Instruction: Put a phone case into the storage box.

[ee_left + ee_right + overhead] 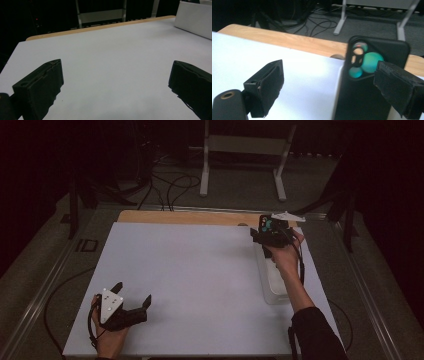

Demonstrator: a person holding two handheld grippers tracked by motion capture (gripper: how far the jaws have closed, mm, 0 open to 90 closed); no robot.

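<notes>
Right claw (267,236) up at the far right of the desk (200,280), over the clear tub (274,287). Jaws wide apart, black phone case (372,82) standing just by the right jaw, maybe touching, not squeezed yet. Left claw (131,304) resting near the front left, wide open, holding nothing. Looks like an early step: grabbing and moving the case still to do.

Dark lab: floor cables (170,187), stand legs (205,175).
</notes>
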